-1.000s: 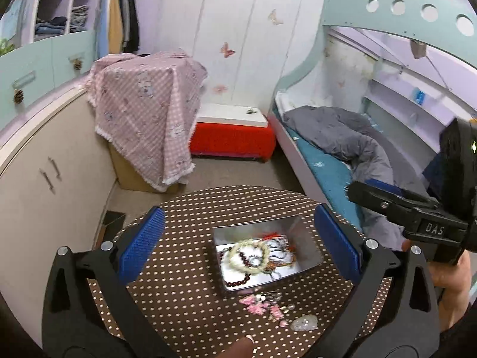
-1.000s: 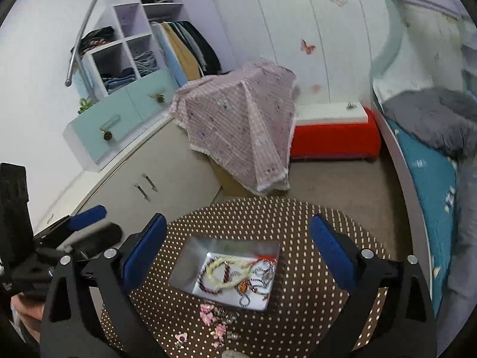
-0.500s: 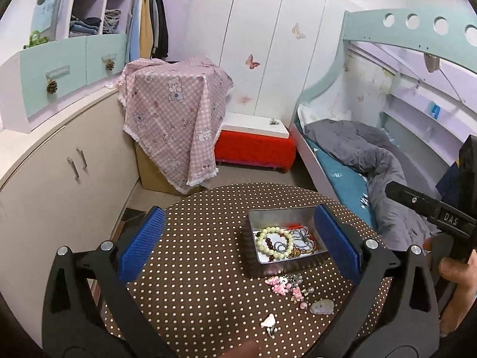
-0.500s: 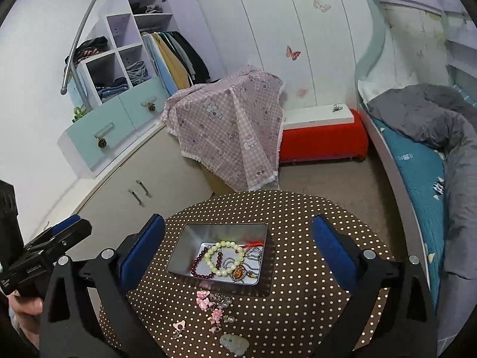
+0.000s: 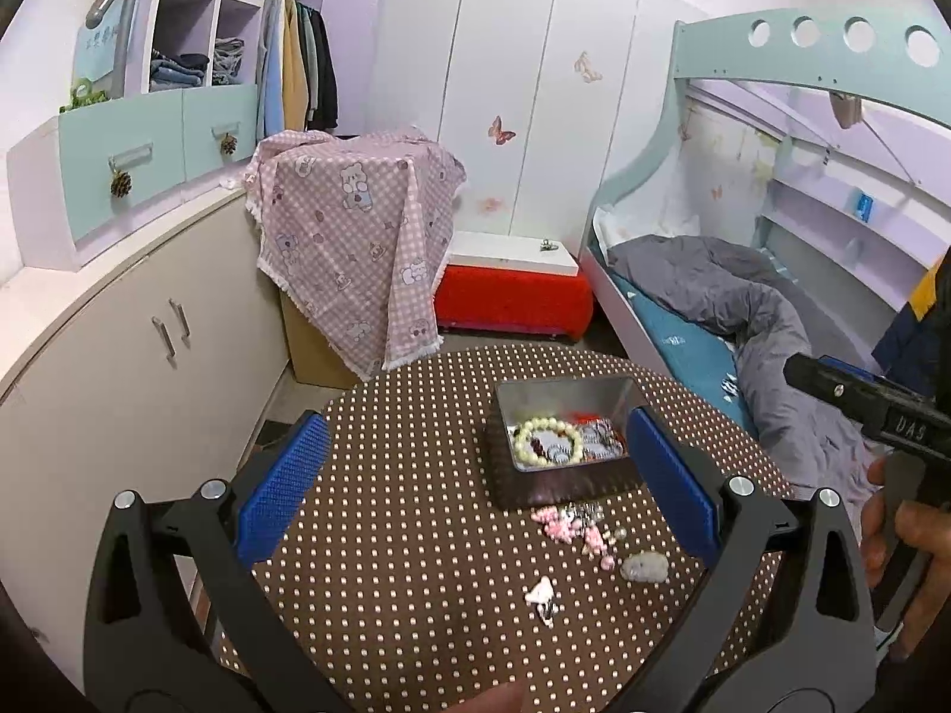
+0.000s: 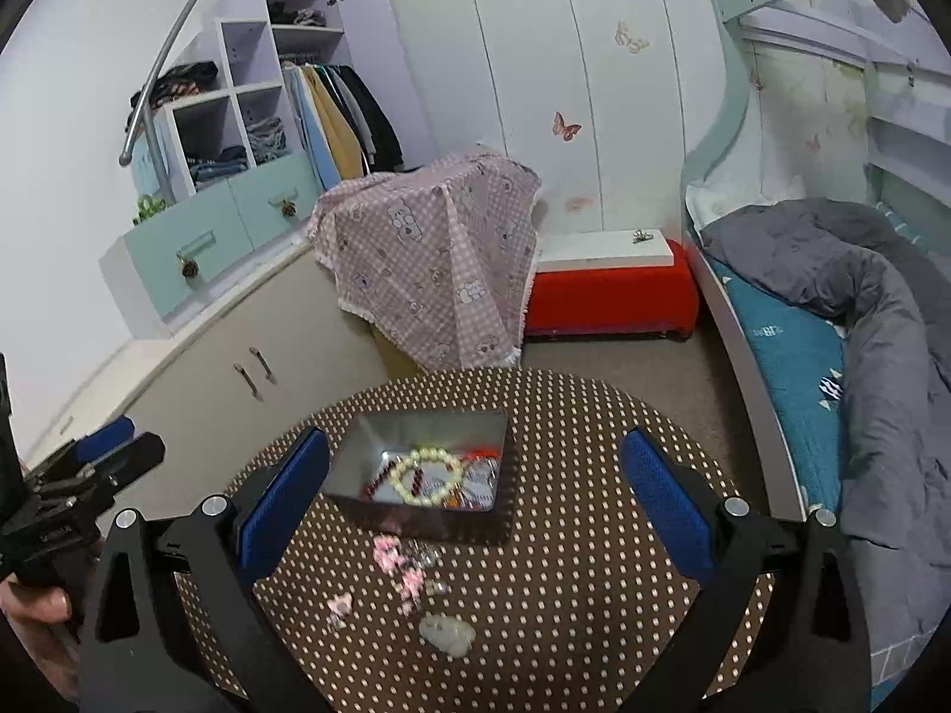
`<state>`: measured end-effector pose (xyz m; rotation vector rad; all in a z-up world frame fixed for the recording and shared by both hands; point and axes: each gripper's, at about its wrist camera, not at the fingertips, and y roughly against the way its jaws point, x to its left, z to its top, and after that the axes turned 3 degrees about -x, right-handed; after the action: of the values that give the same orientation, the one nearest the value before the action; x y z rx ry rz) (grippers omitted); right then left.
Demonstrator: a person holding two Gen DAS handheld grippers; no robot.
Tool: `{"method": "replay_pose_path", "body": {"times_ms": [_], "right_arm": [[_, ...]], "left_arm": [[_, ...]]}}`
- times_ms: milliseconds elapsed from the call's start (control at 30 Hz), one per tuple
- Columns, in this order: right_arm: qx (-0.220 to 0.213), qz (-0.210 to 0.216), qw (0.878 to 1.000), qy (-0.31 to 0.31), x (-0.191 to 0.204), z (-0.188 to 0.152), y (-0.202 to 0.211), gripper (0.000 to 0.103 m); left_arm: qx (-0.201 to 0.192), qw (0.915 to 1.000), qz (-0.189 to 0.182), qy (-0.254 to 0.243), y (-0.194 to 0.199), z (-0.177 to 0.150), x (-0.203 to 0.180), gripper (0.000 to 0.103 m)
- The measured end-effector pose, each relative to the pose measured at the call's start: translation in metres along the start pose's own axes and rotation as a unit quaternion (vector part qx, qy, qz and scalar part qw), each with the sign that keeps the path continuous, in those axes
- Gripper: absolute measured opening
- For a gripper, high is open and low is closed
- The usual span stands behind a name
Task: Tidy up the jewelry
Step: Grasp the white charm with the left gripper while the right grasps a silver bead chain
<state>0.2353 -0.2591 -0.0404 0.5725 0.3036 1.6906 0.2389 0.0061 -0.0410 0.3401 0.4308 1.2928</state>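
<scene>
Jewelry lies in two places on the round brown table with cream polka dots [image 5: 404,535]: some inside the open rectangular silver metal tin [image 5: 561,392] near the table's far side, the rest loose just in front of it. The tin looks rigid and light; it would slide if nudged. Inside it, a cream beaded bracelet [image 5: 547,441] rests on tangled chains and dark red beads, limp things best pinched across a few beads. Loose pieces remain: a cluster of small pink charms [image 5: 564,526], a pale grey-white stone pendant [image 5: 645,566], smooth and likely slippery, and a tiny white-pink trinket [image 5: 541,591], best nipped at its edge. The left gripper [image 5: 475,475] and right gripper [image 6: 475,493] both hang above the table, jaws spread wide, holding nothing.
</scene>
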Motion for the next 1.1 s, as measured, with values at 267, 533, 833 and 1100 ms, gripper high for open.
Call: {"method": "replay_pose_path", "body": {"times_ms": [267,533,833,1100], "right_arm": [[0.037,-0.005,0.999,0.0,-0.004,-0.037,-0.009,0.095],[0.078,-0.009,0.997,0.006,-0.006,-0.067,-0.023,0.095],[0.117,-0.012,0.993,0.025,0.0,-0.088,-0.052,0.095],[0.138,-0.005,0.989,0.05,0.003,-0.1,-0.068,0.09]], "left_arm": [[0.03,0.9995,0.006,-0.003,-0.005,-0.03,0.002,0.098],[0.08,0.9964,0.002,-0.028,-0.025,-0.068,-0.009,0.098],[0.134,0.9887,-0.004,-0.066,-0.058,-0.101,-0.026,0.098],[0.193,0.9778,-0.04,-0.07,-0.089,-0.123,-0.034,0.057]]}}
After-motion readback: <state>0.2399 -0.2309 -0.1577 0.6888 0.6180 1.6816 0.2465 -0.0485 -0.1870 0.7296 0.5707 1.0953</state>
